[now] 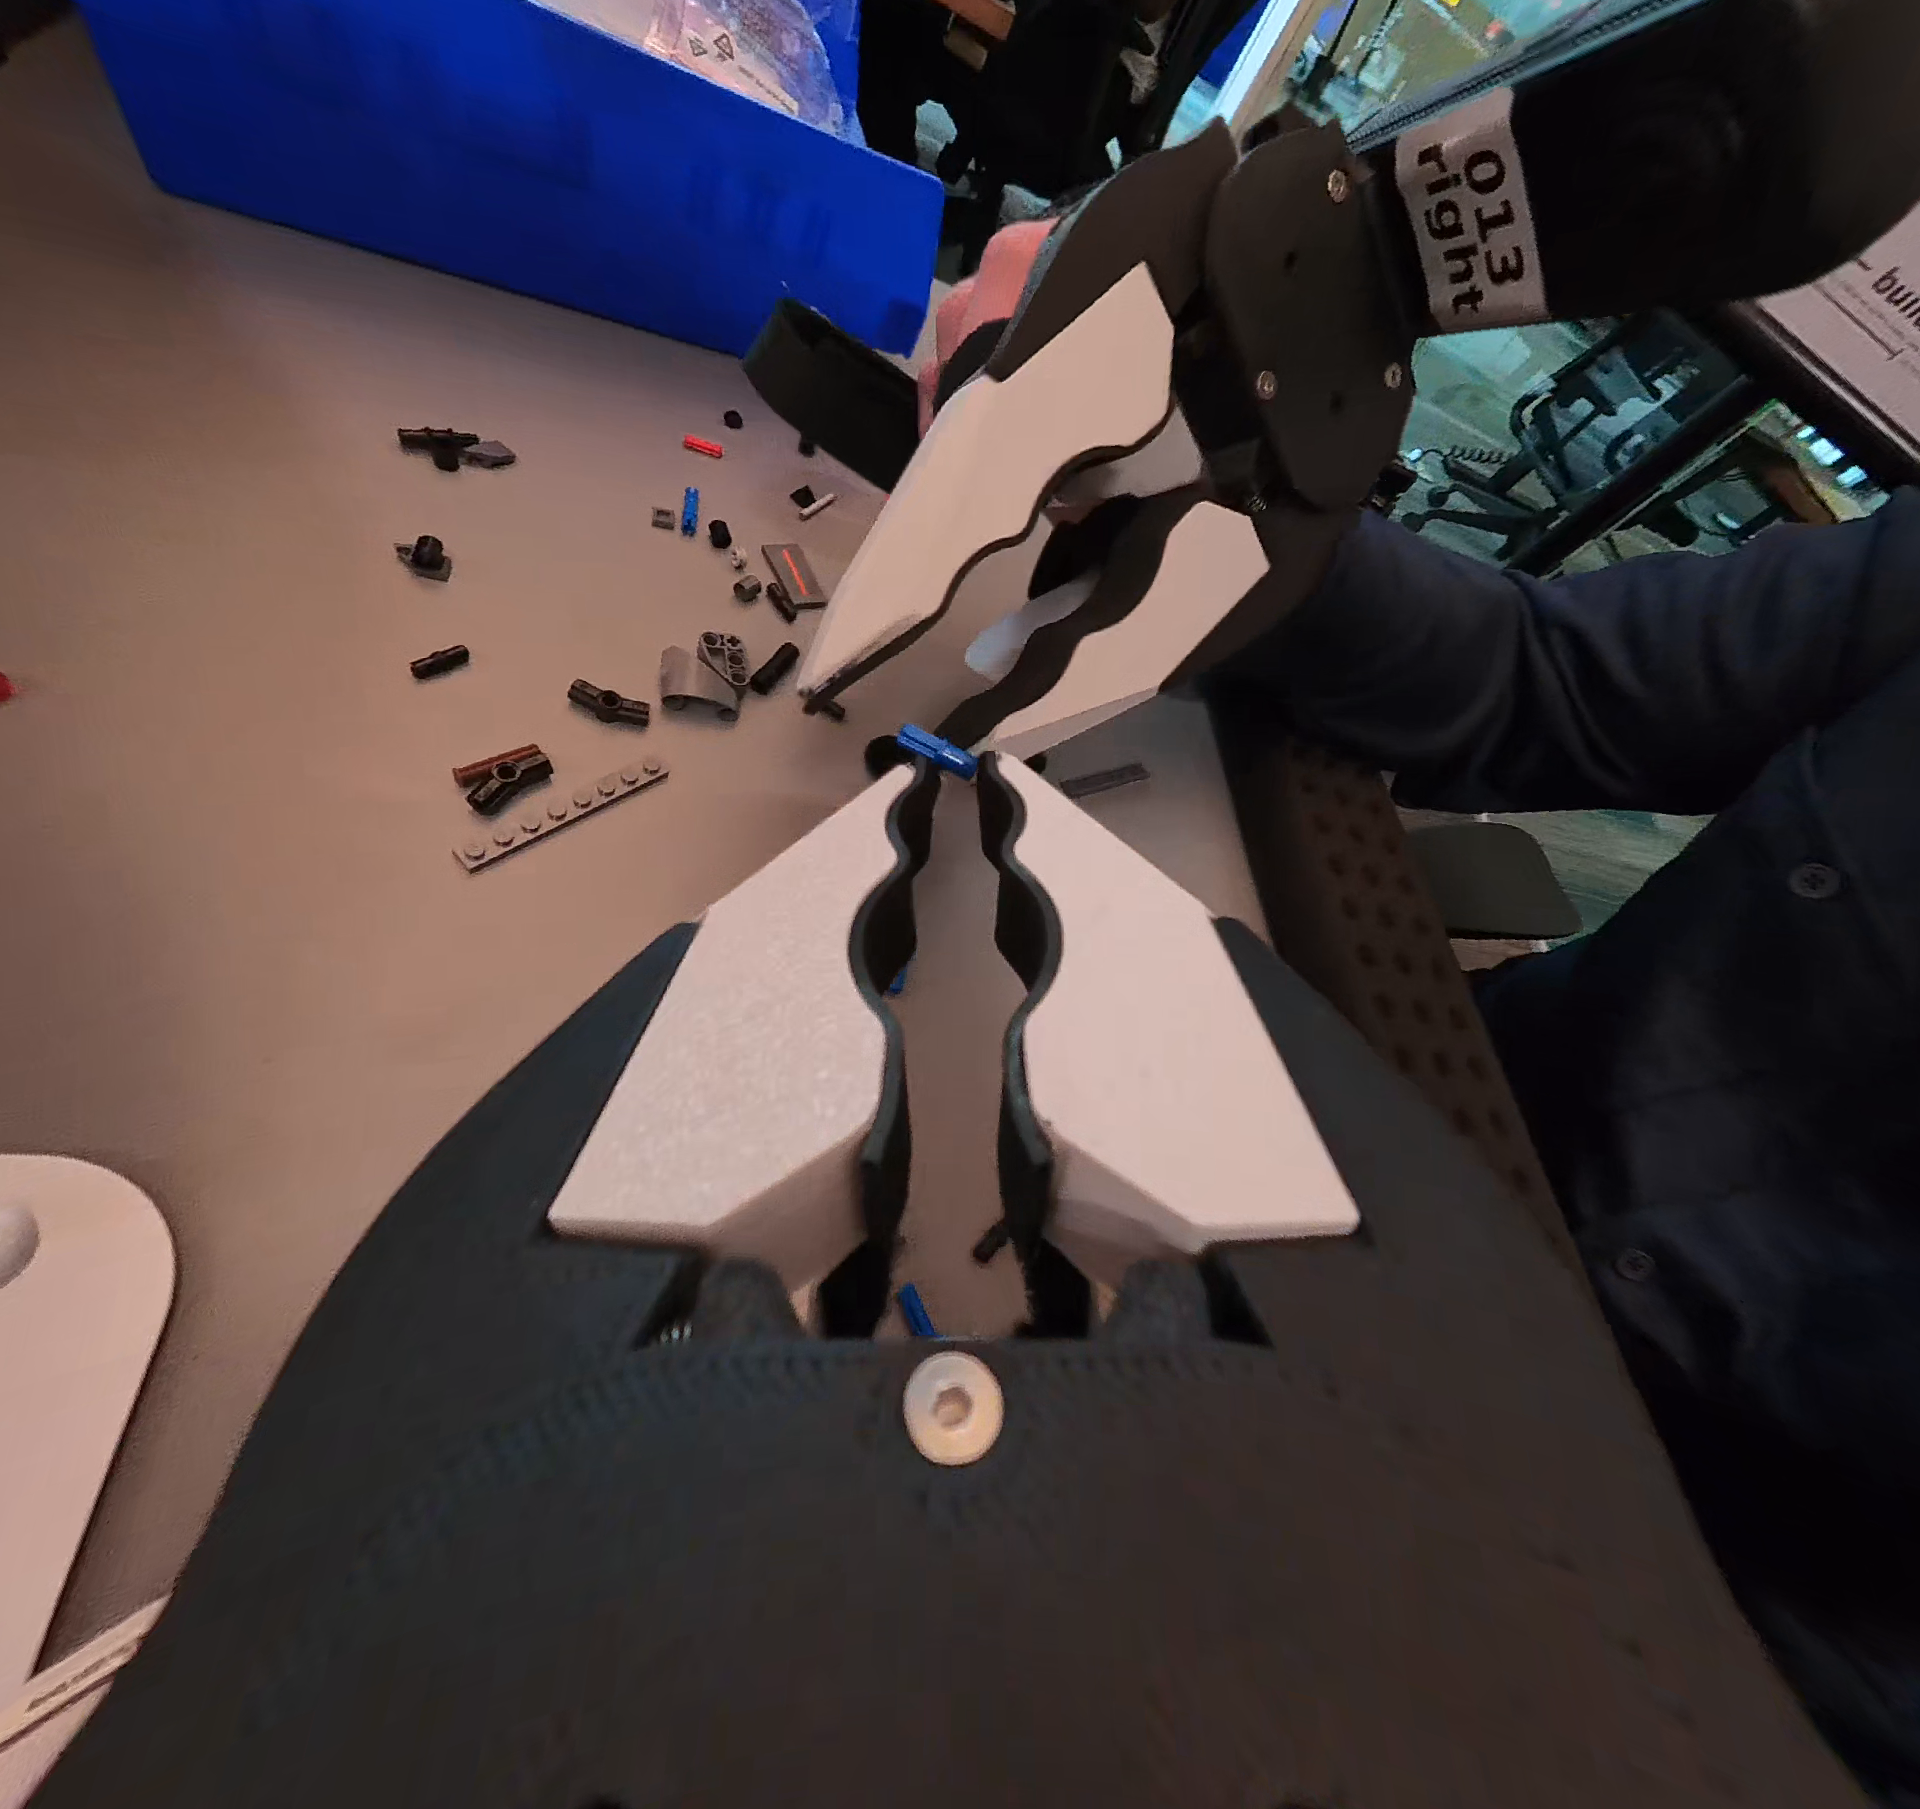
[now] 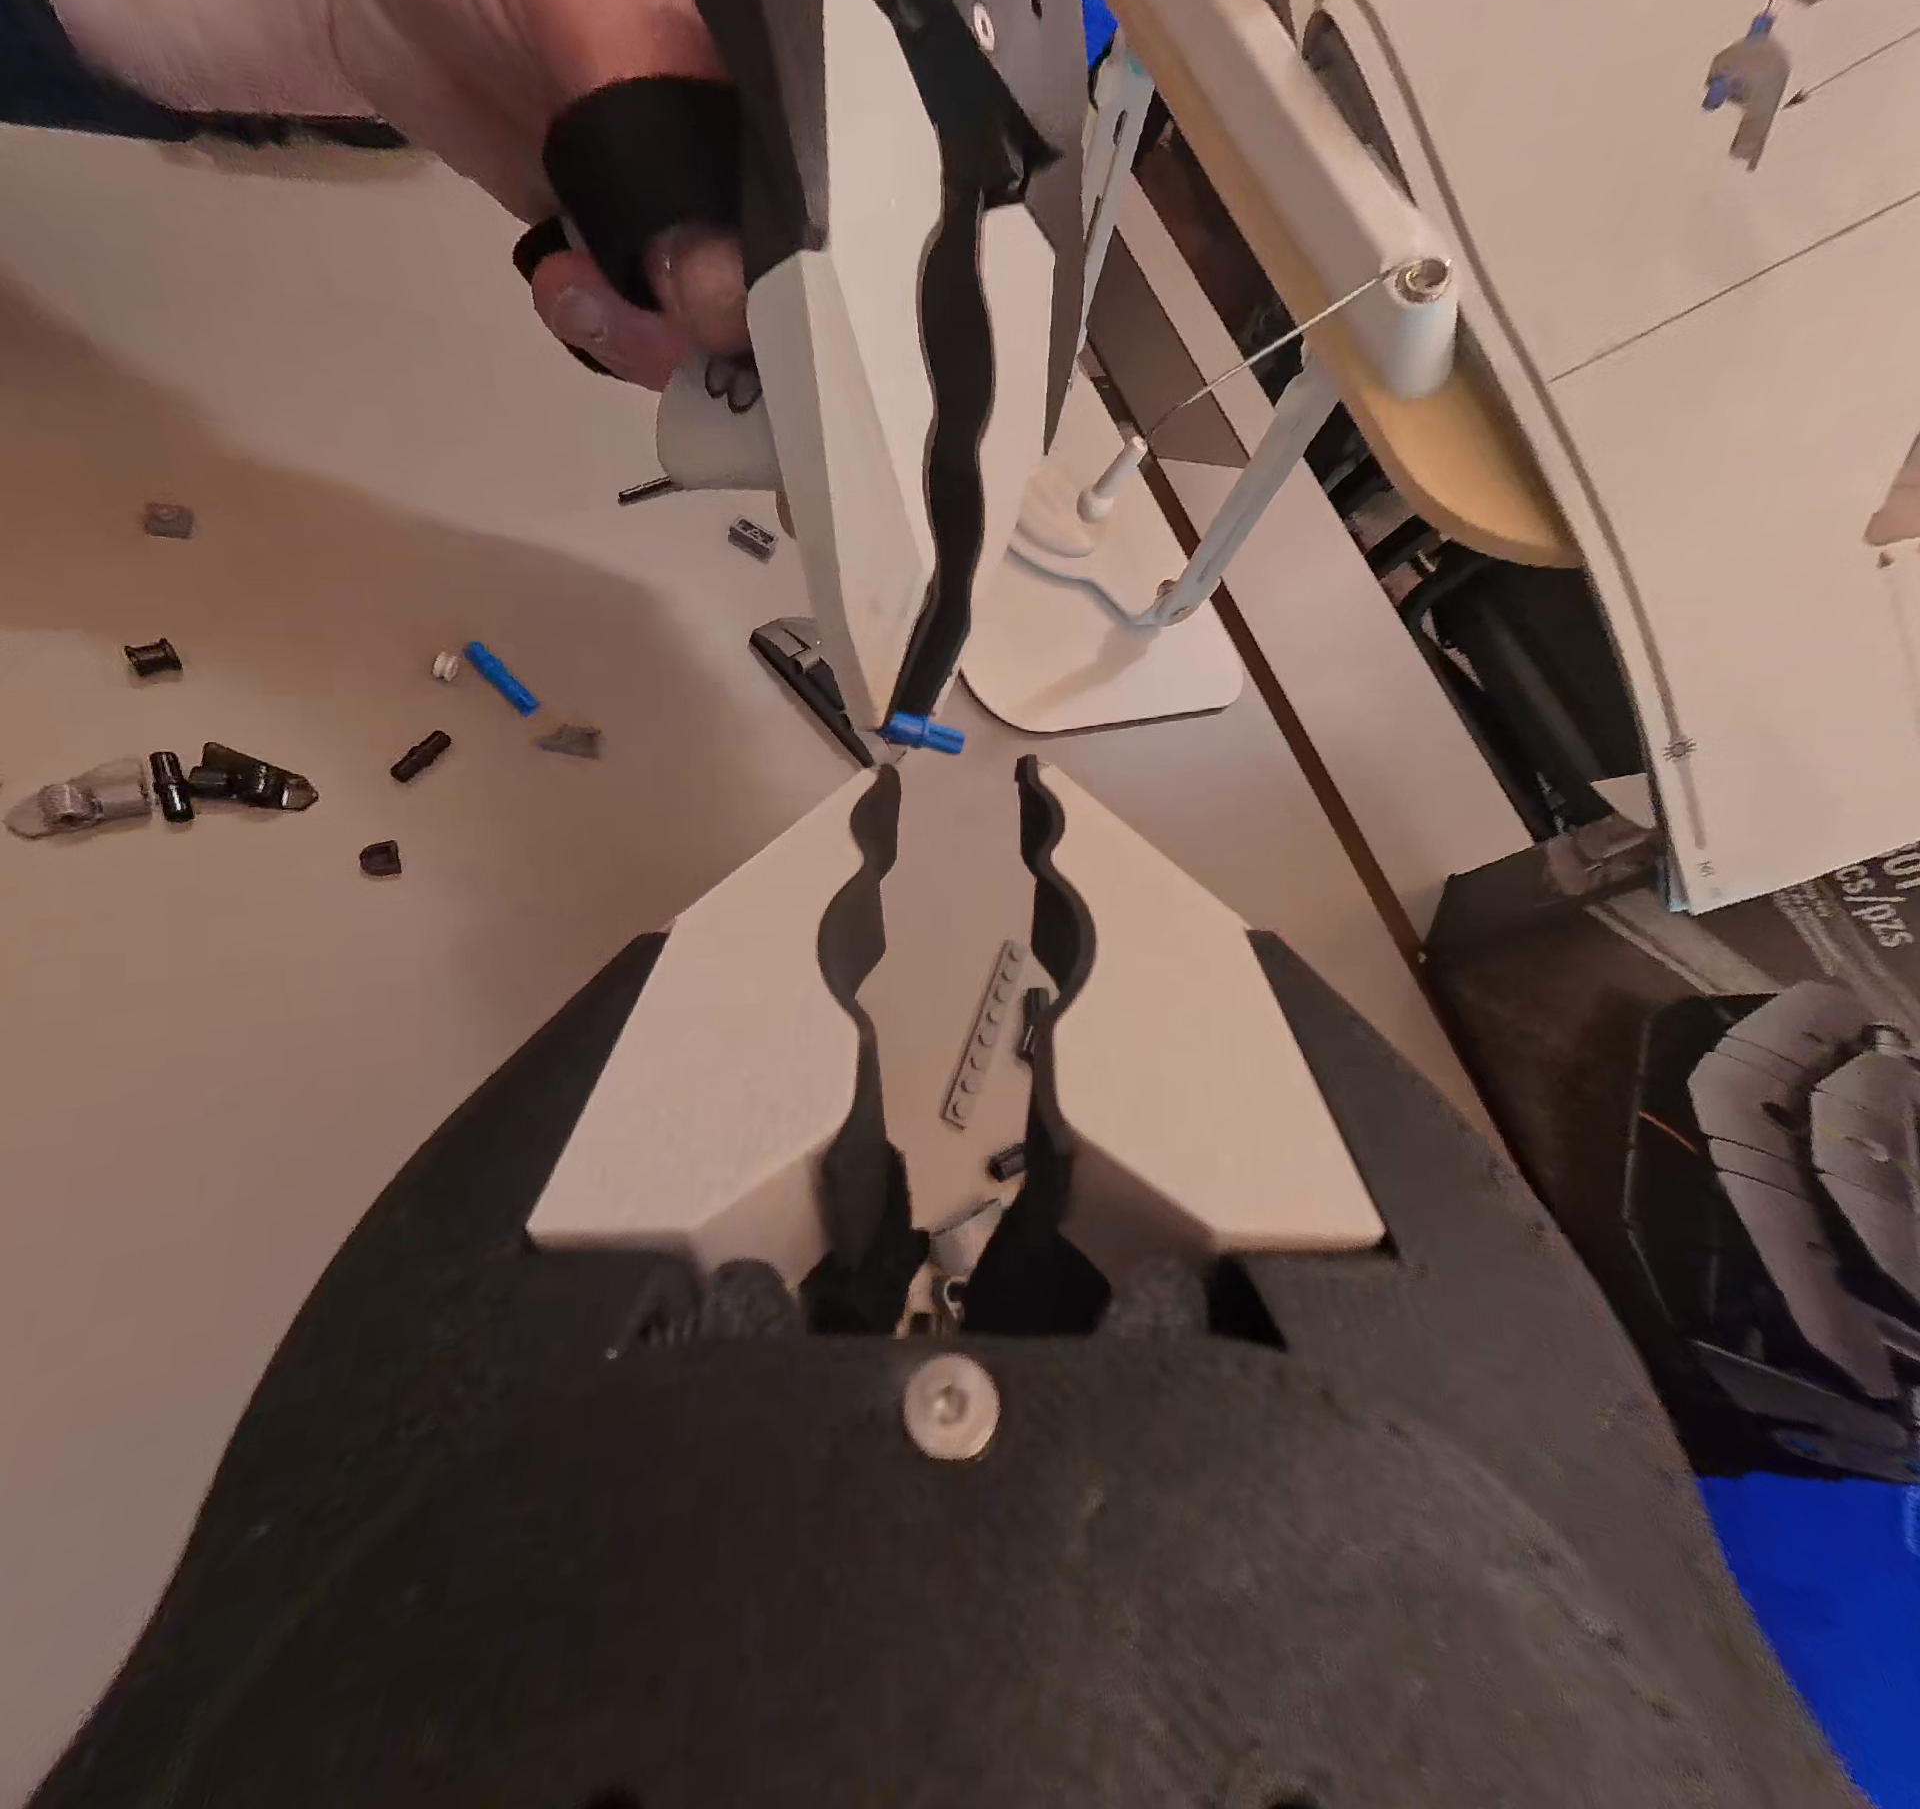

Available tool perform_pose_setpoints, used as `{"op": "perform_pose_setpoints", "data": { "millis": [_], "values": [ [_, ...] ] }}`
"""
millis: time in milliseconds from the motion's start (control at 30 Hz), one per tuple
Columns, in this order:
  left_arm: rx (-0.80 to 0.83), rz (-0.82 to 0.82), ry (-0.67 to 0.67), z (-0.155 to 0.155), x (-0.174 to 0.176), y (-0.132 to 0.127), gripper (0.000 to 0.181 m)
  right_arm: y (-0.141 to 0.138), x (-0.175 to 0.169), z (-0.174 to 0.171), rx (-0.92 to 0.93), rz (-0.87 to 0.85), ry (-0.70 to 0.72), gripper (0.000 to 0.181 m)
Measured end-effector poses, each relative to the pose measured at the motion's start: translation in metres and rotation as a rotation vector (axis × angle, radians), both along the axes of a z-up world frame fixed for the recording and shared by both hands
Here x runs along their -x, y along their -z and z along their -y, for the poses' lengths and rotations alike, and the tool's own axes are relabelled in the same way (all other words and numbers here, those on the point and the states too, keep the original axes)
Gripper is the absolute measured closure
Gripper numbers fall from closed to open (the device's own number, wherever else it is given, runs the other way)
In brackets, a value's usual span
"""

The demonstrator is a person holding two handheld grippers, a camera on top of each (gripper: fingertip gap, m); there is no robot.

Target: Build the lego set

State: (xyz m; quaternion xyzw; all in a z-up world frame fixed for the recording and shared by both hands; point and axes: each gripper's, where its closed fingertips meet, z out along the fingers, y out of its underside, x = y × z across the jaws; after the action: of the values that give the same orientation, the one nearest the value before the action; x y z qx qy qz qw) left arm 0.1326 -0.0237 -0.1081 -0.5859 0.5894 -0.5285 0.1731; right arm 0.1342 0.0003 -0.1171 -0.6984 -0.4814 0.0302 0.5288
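Left gripper (image 1: 948, 772) is pinching a blue Technic pin (image 1: 935, 751) at its very fingertips, clear above the grey table (image 1: 208, 928). Pin's long axis is running crosswise to the left fingers, most of its length poking out toward the right gripper (image 2: 956, 772). Right gripper is sitting released, fingers parted, tips just beside the pin and facing it nearly head-on; the pin is lying just ahead of its gap, roughly across it. Looks like a handover or regrip, though the angle is poor. Loose parts and a grey studded plate (image 1: 561, 814) are lying on the table beyond the pin.
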Motion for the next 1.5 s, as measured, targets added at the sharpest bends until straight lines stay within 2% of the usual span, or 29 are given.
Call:
{"op": "perform_pose_setpoints", "data": {
  "millis": [300, 733, 1233, 1500],
  "values": [
    [0.098, 0.004, 0.025, 0.003, 0.002, 0.000, 0.175, 0.002, 0.005, 0.005, -0.135, 0.188, -0.023, 0.170],
    [0.181, -0.010, 0.032, 0.003, 0.002, 0.005, 0.175, 0.003, 0.007, 0.008, -0.150, 0.233, -0.028, 0.176],
    [-0.093, 0.044, -0.073, -0.010, -0.009, -0.006, 0.168, 0.009, -0.011, -0.003, -0.024, 0.127, 0.065, 0.178],
    [-0.186, 0.012, -0.141, -0.018, -0.019, 0.001, 0.167, 0.009, -0.016, -0.006, -0.011, 0.115, 0.094, 0.178]
  ]
}}
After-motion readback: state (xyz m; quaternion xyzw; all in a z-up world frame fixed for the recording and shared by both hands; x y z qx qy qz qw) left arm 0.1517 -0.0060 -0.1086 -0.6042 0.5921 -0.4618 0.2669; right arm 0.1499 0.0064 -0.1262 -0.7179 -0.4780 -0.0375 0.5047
